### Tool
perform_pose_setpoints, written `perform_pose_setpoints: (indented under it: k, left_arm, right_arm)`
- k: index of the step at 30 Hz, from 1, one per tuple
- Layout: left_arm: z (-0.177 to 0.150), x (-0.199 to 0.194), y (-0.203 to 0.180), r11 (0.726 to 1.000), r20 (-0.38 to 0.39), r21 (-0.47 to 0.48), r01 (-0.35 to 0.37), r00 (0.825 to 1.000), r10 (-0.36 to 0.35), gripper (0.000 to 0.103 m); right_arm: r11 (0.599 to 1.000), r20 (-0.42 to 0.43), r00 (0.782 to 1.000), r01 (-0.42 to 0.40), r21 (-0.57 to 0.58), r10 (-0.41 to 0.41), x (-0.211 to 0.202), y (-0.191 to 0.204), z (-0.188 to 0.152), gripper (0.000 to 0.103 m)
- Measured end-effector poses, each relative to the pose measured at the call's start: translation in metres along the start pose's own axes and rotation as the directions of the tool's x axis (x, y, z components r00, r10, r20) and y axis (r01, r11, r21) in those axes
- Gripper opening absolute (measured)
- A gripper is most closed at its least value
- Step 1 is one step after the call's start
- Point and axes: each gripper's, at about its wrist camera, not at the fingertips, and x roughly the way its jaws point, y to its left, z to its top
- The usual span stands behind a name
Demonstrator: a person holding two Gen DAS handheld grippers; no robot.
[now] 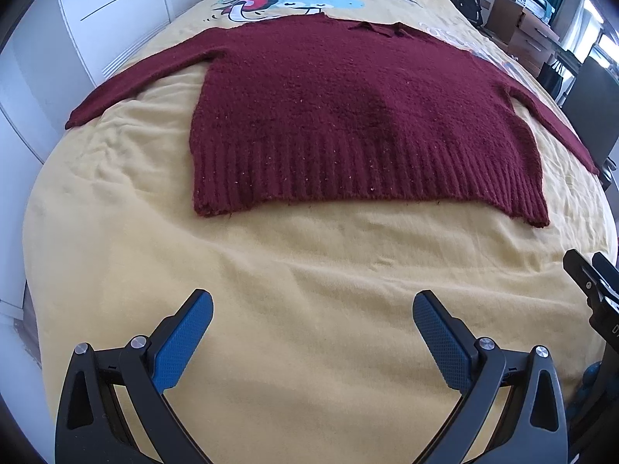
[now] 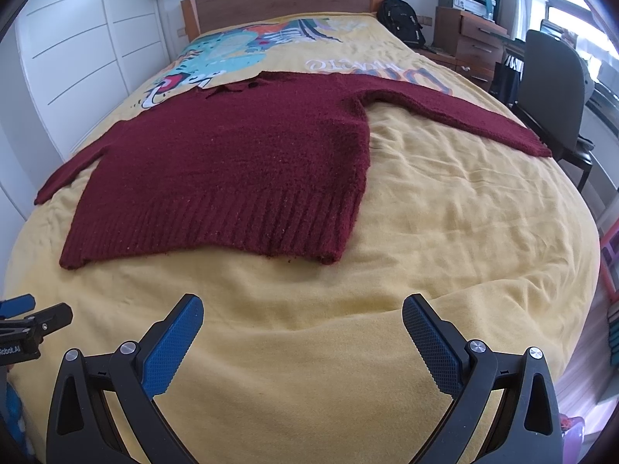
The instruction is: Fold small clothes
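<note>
A dark red knitted sweater (image 1: 348, 116) lies flat on the yellow bedspread (image 1: 309, 290), both sleeves spread out to the sides, ribbed hem toward me. It also shows in the right wrist view (image 2: 232, 170). My left gripper (image 1: 312, 301) is open and empty, hovering over bare bedspread in front of the hem. My right gripper (image 2: 303, 305) is open and empty too, in front of the hem's right corner. Part of the right gripper (image 1: 592, 282) shows at the right edge of the left wrist view; the left gripper (image 2: 35, 321) shows at the left edge of the right wrist view.
The bed has a wooden headboard (image 2: 282, 0) at the far end. White wardrobe doors (image 2: 77, 38) stand along the left. A black backpack (image 2: 402, 19), wooden drawers (image 2: 476, 46) and a dark chair (image 2: 553, 85) stand on the right.
</note>
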Motion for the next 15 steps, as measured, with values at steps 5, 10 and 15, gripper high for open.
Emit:
perform_pose_setpoints:
  k: [5, 10, 15]
  left_arm:
    - [0.0020, 0.0012, -0.0011, 1.000, -0.006, 0.002, -0.008, 1.000, 0.008, 0.102]
    - [0.0044, 0.0034, -0.0022, 1.000, -0.013, 0.001, -0.014, 1.000, 0.014, 0.102]
    - [0.0062, 0.0053, -0.0007, 1.000, -0.025, -0.002, -0.015, 1.000, 0.015, 0.102]
  right_arm:
    - [1.000, 0.001, 1.000, -0.016, 0.003, 0.016, 0.0004, -0.0001, 0.0016, 0.103]
    - [1.000, -0.003, 1.000, -0.023, -0.004, 0.023, 0.0013, 0.0021, 0.0027, 0.103]
    - [1.000, -0.006, 1.000, -0.023, -0.011, 0.023, 0.0010, 0.0044, 0.0041, 0.103]
